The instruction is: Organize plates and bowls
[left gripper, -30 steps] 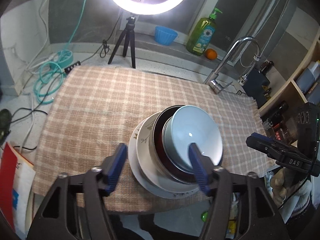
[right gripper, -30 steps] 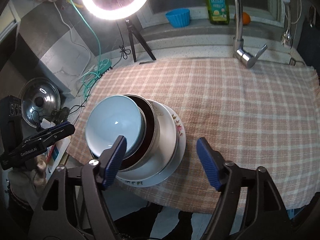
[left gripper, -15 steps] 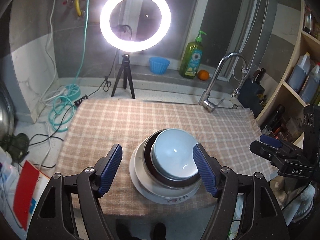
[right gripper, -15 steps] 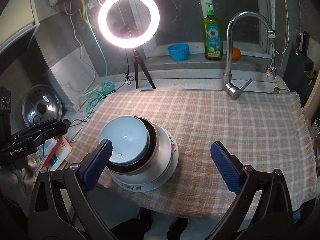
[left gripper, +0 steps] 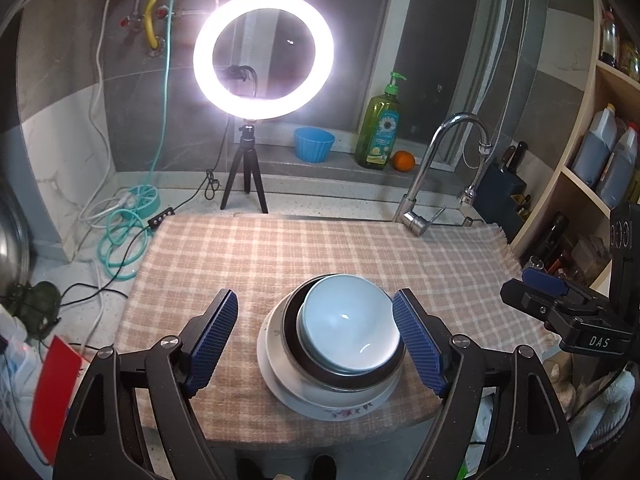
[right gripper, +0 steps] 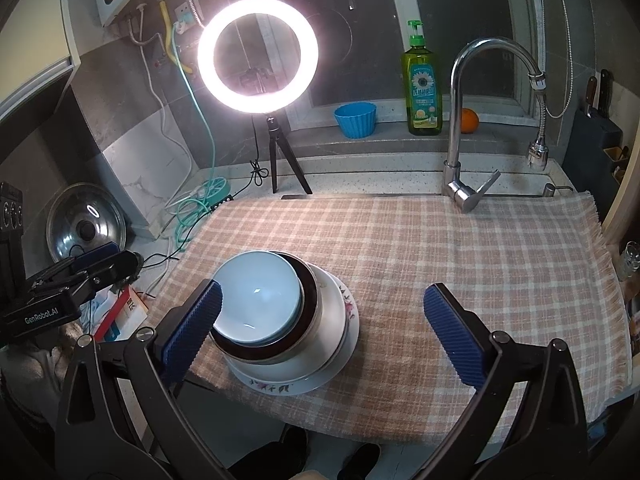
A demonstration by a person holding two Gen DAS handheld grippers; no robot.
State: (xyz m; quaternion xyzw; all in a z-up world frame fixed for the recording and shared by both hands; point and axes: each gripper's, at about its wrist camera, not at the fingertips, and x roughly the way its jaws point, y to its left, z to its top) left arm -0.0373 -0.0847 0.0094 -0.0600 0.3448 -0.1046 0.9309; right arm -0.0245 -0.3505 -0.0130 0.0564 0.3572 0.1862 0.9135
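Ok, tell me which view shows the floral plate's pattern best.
Right wrist: the plate shows flowers along its right and front rim. Left wrist shows only a front strip of the plate; the bowls hide the rest.

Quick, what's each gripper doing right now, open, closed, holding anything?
Left gripper: open, jaws just widened, holding nothing; the stacked bowls sit beyond it, untouched.
Right gripper: open wide, jaws just widened, holding nothing.
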